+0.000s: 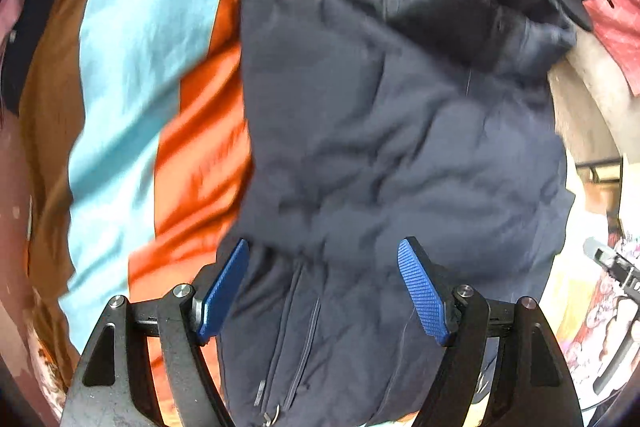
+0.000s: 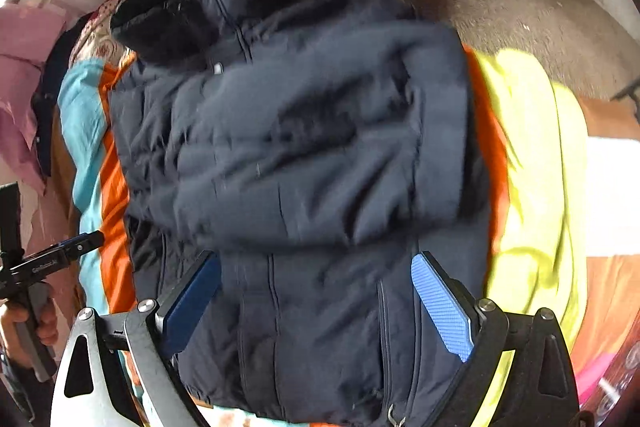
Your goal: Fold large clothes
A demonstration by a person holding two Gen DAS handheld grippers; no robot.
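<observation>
Blue ribbed pads of the left gripper [image 1: 323, 291] and right gripper [image 2: 316, 307] stand wide apart above the dark navy padded jacket [image 2: 296, 163], clasping nothing. That jacket lies folded, collar away from both cameras, on an orange, turquoise and yellow striped bedcover [image 2: 532, 163]. Small white lettering on the left tool's arm is too blurred to read. Bare floor [image 2: 540, 11] lies beyond the bedcover's yellow edge.
</observation>
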